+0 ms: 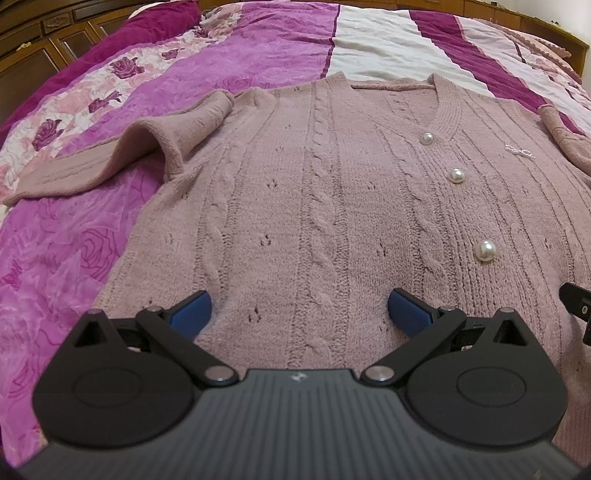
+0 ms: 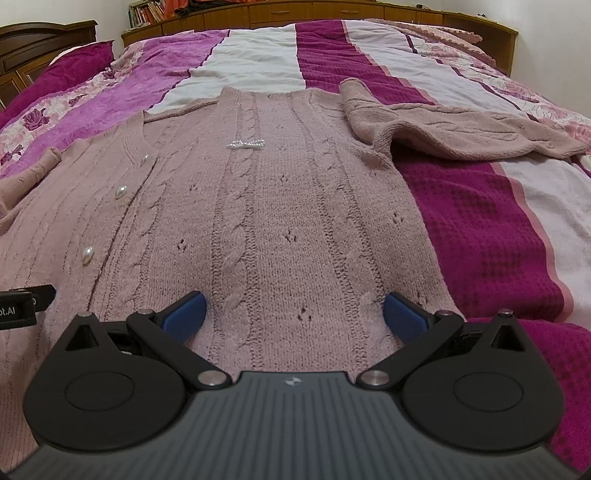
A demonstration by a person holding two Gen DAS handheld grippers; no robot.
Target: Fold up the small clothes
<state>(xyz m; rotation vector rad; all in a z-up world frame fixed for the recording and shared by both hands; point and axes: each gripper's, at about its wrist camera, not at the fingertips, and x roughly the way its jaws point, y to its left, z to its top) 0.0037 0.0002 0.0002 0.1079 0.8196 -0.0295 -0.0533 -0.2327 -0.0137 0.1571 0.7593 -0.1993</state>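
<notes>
a bed [image 2: 480, 229] under a striped magenta, purple and white rose-print quilt [image 1: 92, 236] fills the room, with wooden cabinets [image 2: 332, 9] at the far wall. a pink cable-knit cardigan [image 1: 314, 206] lies flat on it, neckline far, hem near, sleeves out to left and right. left gripper [image 1: 299, 310] and right gripper [image 2: 293, 308] hover wide above the hem, holding nothing.

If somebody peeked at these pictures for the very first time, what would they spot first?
A dusty-pink cable-knit cardigan lies spread flat across the bed, its shiny round pearl buttons running down the front and both sleeves flopped out sideways. Under it is a bright magenta, purple and white striped bedspread with roses. In front, the left claw and the right claw hover open over the hem.
</notes>
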